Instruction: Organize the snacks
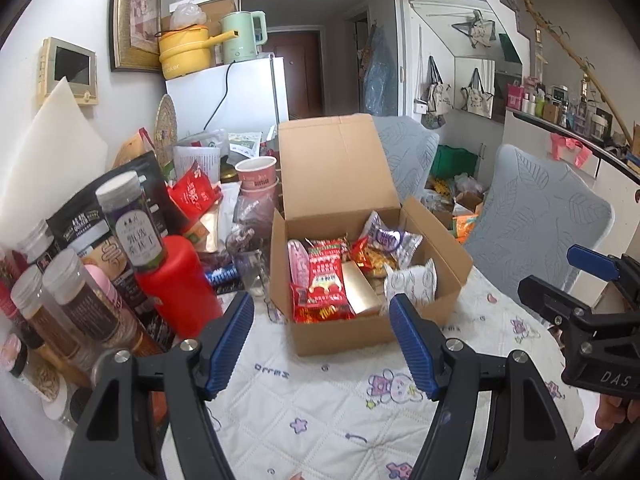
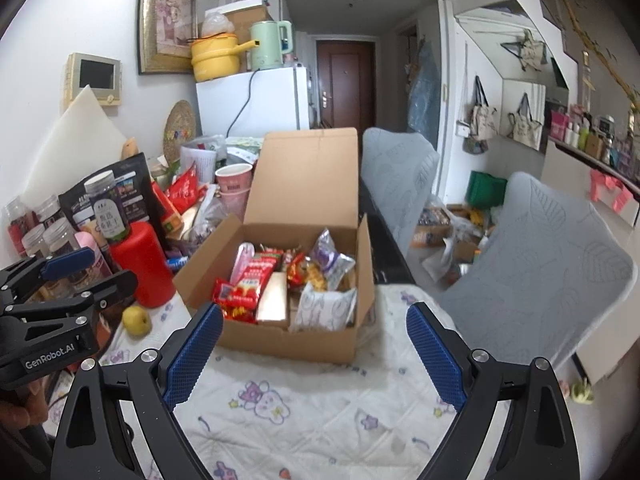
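Your left gripper (image 1: 322,344), right gripper (image 2: 316,356): both agape, empty | bottles (image 1: 76,296), red canister (image 1: 176,284) crowd left of snack box (image 1: 344,332) | chair (image 2: 536,264) right | box's lower contents hidden

1. We held the left gripper (image 1: 322,342) pointing forward and tilted downward, its two blue-padded fingers (image 1: 230,344) spread apart with nothing between them.
2. We held the right gripper (image 2: 316,356) at much the same downward tilt, its blue fingers (image 2: 436,358) set wider apart, and they too gripped nothing.
3. In the left wrist view, the right gripper showed at the right edge, just beside the left one, with part of our hand (image 1: 614,414) beneath its black body.
4. In the right wrist view, the left gripper showed at the left edge, with our fingers (image 2: 22,406) curled under its handle.
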A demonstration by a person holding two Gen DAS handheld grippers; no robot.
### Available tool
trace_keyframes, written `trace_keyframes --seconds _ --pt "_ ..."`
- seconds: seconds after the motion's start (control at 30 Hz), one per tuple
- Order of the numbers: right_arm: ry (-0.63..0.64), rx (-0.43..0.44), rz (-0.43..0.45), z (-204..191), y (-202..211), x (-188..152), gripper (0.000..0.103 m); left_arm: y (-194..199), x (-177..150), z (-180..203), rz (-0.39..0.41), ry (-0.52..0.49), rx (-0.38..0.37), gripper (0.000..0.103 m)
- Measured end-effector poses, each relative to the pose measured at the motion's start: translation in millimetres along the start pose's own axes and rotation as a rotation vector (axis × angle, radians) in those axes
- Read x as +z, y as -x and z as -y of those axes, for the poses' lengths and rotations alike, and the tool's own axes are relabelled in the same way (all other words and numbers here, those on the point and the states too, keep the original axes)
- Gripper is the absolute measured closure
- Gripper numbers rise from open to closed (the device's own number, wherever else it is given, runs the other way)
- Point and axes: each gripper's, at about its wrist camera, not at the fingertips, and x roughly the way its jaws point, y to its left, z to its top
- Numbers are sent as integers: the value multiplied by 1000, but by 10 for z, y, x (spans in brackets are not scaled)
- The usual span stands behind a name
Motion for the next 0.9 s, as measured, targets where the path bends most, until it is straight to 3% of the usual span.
trace_keyframes --seconds 0.2,0.4,0.9 --pt "-19 -11 -15 -7 67 -165 9 -15 -127 26 -25 12 -34 33" --pt "-22 -3 -35 -34 35 -252 9 33 -176 62 -8 0 -11 33" --pt "-19 -5 -39 -52 32 -271 9 9 -229 78 -26 4 -34 33"
